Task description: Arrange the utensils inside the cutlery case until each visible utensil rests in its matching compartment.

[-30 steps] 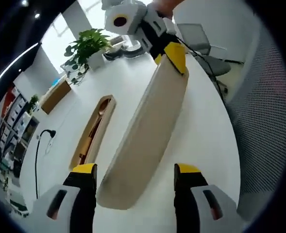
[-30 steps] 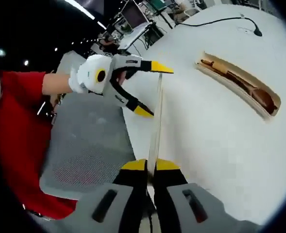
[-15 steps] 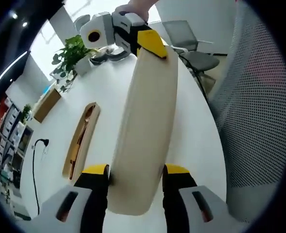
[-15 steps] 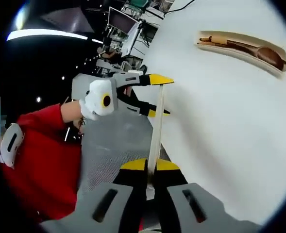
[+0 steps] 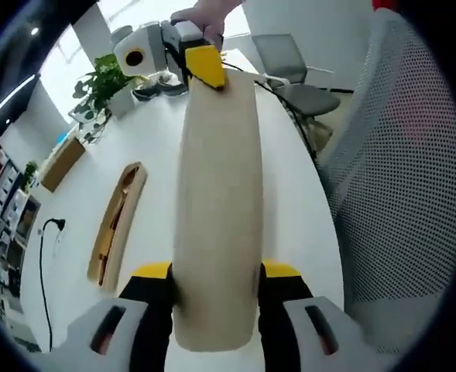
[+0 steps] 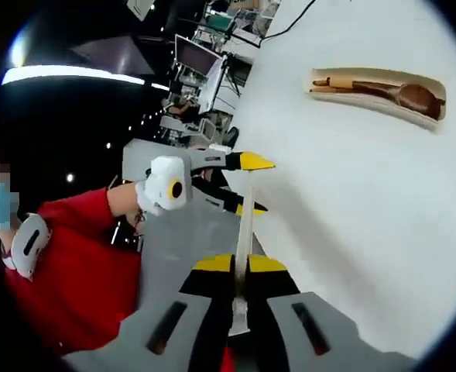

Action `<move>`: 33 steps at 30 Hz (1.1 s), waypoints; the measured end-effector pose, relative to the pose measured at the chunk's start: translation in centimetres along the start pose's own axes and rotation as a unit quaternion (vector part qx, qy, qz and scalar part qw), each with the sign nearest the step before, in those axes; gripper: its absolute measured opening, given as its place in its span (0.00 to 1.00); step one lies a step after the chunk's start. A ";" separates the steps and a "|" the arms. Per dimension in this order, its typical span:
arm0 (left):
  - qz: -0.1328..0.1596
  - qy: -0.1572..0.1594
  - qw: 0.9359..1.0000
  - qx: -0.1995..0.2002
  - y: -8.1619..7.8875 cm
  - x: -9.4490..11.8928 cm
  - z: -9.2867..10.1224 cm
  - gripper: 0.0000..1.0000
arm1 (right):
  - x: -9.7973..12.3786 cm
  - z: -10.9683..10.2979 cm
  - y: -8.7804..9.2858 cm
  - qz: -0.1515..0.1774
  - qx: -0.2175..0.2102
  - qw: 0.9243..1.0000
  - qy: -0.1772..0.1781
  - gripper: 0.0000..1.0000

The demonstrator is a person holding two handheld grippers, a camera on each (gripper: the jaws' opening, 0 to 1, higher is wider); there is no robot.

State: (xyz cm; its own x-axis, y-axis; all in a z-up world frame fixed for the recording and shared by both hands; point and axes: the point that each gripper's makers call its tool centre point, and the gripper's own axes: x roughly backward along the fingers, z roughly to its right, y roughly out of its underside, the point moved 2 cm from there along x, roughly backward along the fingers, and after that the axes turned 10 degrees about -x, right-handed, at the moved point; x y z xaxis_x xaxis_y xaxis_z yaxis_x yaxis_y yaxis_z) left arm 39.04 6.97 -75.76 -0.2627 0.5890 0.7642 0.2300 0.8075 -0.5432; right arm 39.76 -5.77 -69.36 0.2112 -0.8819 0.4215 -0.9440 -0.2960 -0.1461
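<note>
A long beige cutlery case lid (image 5: 216, 209) is held up over the white table (image 6: 351, 201) by both grippers. My left gripper (image 5: 216, 271) is shut across its near end, one jaw pressed on each long edge. The right gripper (image 5: 200, 66) grips the far end. In the right gripper view the lid (image 6: 245, 225) is seen edge-on, with my right gripper (image 6: 239, 265) shut on its thin edge and the left gripper (image 6: 247, 186) at the other end. The open case base (image 5: 115, 225) lies on the table with wooden utensils in it, among them a spoon (image 6: 413, 97).
A grey mesh chair back (image 5: 398, 170) stands close on the right of the table edge. At the far end are a potted plant (image 5: 96, 89), a wooden box (image 5: 61, 159) and another chair (image 5: 289, 62). A black cable (image 5: 46, 232) lies left. A person's red sleeve (image 6: 65, 263) shows.
My left jaws, wide apart a second ago, have closed onto the lid's two edges. The lid has swung from slanted to straight along the left gripper view. The right gripper kept its hold.
</note>
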 end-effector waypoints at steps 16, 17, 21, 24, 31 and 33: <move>-0.001 0.018 0.999 0.032 1.1 0.6 -2.3 0.43 | 0.9 0.2 -1.0 0.111 -0.030 0.993 -0.011 0.03; -0.006 0.020 0.999 0.034 1.3 0.7 -2.5 0.43 | 0.9 0.3 -1.1 0.114 -0.026 0.993 -0.006 0.04; -0.013 0.036 0.998 0.040 1.3 1.2 -3.8 0.43 | 1.2 0.3 -2.5 0.123 -0.043 0.991 0.013 0.04; -0.002 0.042 0.998 0.044 1.1 1.9 -5.5 0.43 | 1.7 0.3 -3.8 0.135 -0.054 0.989 0.041 0.06; -0.001 0.066 0.997 0.035 0.1 2.9 -8.7 0.43 | 3.2 -0.1 -6.6 0.149 -0.066 0.984 0.071 0.08; -0.009 0.078 0.996 0.032 -0.1 2.8 -9.3 0.42 | 3.5 1.0 -6.9 0.138 -0.044 0.982 0.119 0.10</move>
State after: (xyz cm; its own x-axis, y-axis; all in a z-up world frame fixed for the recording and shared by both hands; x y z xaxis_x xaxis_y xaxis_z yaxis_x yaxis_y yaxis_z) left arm 47.05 8.21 -70.36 -0.1161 0.5665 0.8158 0.1647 0.8210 -0.5466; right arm 47.26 -7.20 -67.77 -0.1109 -0.8102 0.5755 -0.9776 -0.0154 -0.2101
